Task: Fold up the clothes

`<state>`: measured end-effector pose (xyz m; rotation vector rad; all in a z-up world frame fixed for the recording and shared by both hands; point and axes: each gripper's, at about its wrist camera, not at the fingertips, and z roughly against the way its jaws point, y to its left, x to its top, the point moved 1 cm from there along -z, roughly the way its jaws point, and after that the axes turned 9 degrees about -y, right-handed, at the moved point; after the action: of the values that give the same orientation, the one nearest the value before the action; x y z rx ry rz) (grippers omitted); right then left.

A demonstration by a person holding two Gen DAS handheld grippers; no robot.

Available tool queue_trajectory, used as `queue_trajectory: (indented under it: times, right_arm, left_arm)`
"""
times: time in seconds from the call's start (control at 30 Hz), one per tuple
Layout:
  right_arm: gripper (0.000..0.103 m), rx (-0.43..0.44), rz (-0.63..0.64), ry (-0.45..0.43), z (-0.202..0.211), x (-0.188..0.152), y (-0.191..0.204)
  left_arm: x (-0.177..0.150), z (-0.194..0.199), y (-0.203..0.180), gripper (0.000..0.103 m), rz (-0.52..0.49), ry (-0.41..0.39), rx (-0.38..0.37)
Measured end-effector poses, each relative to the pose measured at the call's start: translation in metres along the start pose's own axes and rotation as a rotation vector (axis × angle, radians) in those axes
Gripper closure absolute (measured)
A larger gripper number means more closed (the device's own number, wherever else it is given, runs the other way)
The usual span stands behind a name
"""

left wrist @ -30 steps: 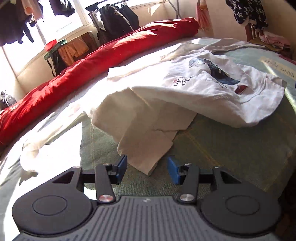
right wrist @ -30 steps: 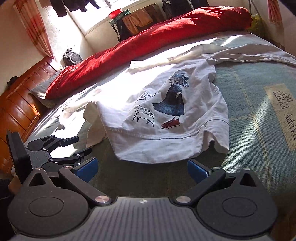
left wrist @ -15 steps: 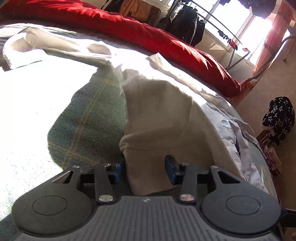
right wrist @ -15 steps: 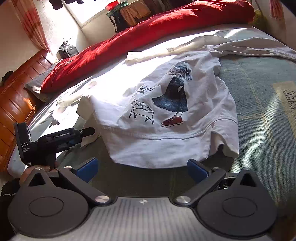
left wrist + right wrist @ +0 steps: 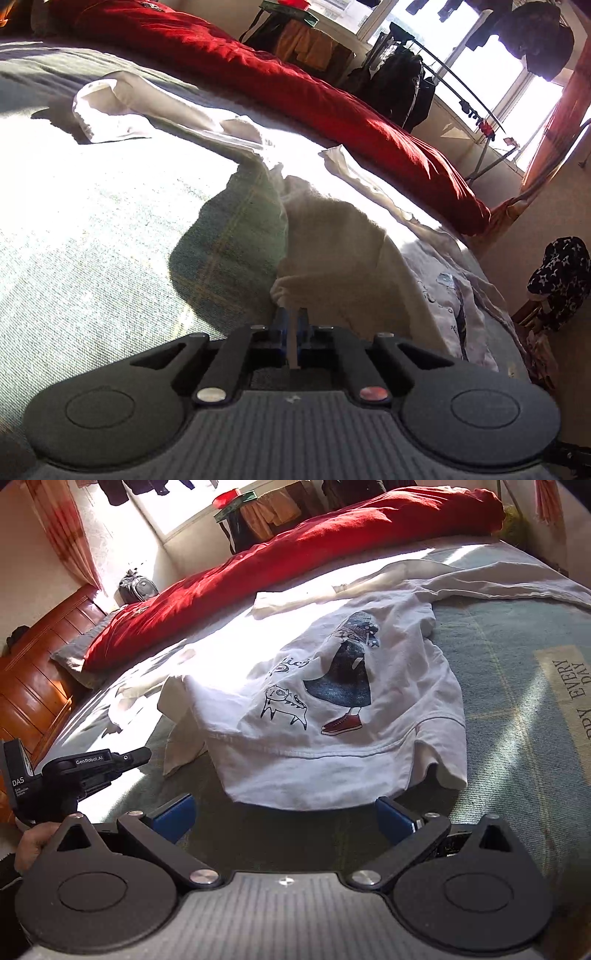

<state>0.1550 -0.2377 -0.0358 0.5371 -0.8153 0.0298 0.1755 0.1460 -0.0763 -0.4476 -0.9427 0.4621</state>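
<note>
The left gripper [image 5: 291, 325] is closing on the sleeve edge [image 5: 292, 343] of the white shirt [image 5: 332, 701] spread ahead of the right gripper [image 5: 284, 818], which stands open and empty; confirm a full-depth bite before lifting.

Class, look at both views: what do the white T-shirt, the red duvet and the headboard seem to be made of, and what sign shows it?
White T-shirt: soft matte knit, probably cotton; it drapes, creases and has a stitched hem. Red duvet: padded woven fabric, slight sheen; puffy folds. Headboard: glossy varnished wood, judging by panel lines and bright reflections.
</note>
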Motion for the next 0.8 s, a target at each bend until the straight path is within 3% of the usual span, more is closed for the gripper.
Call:
queue_trajectory:
  times: [0.03,0.07,0.47,0.53,0.57,0.67,0.8]
  right_arm:
    - [0.0,0.003,0.002,-0.001,0.001,-0.001,0.001]
    - [0.0,0.005,0.004,-0.002,0.002,-0.001,0.002]
    - [0.0,-0.027,-0.009,0.01,-0.003,-0.001,-0.004]
    - [0.0,-0.026,-0.014,0.014,-0.005,-0.001,-0.004]
    - [0.0,-0.024,-0.015,0.015,-0.006,-0.001,-0.004]
    - [0.0,-0.019,-0.007,0.02,-0.006,-0.002,-0.002]
    - [0.0,-0.02,0.001,0.017,-0.004,-0.001,0.0]
  left_arm:
    - [-0.003,-0.005,0.005,0.078,0.038,0.028,-0.019]
    - [-0.006,-0.01,0.009,0.075,0.075,0.048,-0.037]
    - [0.007,-0.064,0.008,0.07,0.088,0.084,-0.085]
    - [0.003,-0.059,0.006,0.08,0.069,0.064,-0.06]
    - [0.0,-0.056,0.006,0.099,0.059,0.054,-0.034]
    - [-0.005,-0.039,0.006,0.102,0.083,0.035,-0.041]
    - [0.005,-0.003,-0.006,0.103,0.044,-0.025,-0.093]
